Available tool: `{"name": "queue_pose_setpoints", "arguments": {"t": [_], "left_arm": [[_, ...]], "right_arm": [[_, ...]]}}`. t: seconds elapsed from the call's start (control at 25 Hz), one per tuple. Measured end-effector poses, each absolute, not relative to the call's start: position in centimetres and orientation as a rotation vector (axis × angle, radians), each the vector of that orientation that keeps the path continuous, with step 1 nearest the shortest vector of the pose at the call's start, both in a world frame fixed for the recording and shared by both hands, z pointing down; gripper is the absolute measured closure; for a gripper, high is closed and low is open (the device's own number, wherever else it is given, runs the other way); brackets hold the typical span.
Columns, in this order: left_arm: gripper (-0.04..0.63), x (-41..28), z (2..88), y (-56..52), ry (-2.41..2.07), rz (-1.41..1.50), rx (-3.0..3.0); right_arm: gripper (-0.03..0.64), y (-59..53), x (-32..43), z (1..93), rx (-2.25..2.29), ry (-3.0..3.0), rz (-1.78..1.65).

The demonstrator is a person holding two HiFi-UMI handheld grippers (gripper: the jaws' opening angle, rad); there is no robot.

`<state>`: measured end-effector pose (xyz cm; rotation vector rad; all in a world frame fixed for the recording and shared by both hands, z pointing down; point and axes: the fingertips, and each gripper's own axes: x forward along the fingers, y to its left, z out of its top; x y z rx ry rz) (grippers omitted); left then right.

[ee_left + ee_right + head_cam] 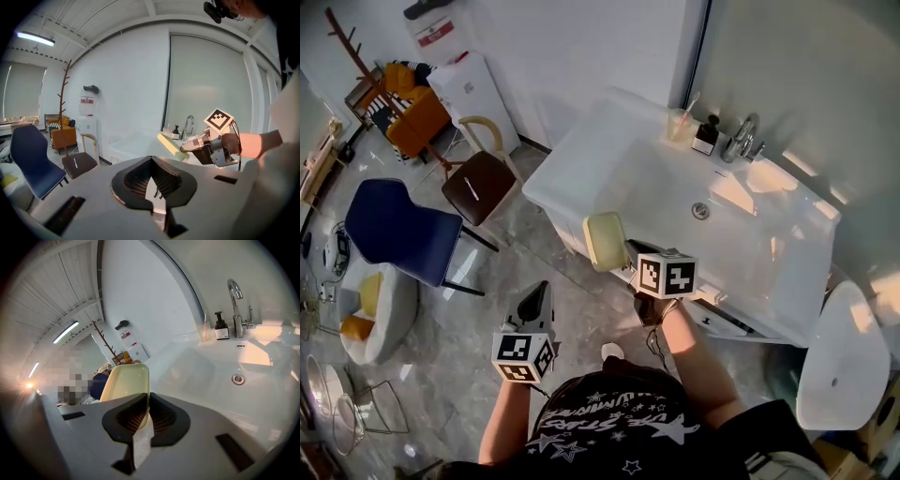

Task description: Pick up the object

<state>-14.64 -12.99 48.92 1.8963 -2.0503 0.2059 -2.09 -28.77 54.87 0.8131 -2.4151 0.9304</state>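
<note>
Sponge (605,241): pale yellow, flat, with rounded corners. It is at the centre of the head view, in the air just beside the front-left rim of the white basin (581,159). The right tool (626,255) is clamped on its near end, so most of the slab juts clear. The left tool (534,302), at lower left over the floor, is clenched on nothing and looks idle. The pick-up appears done.

You are holding the pale yellow sponge (605,241), a flat slab with rounded corners, pinched by one end in your right gripper (144,401) and jutting out tilted beside the white sink's (572,169) near rim.
</note>
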Motion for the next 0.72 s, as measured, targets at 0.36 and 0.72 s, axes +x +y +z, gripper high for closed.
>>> {"name": "queue_pose_setpoints", "arguments": {"t": [0.36, 0.72], "left_arm": [[0.58, -15.4, 50.5, -4.5, -2.095, 0.16, 1.786], [0.581, -13.8, 51.0, 2.4, -2.103, 0.118, 1.762]], "right_arm": [[0.589, -22.5, -2.3, 55.4, 0.775, -2.405, 0.879], [0.589, -16.0, -0.6, 55.4, 0.778, -2.396, 0.85]]}}
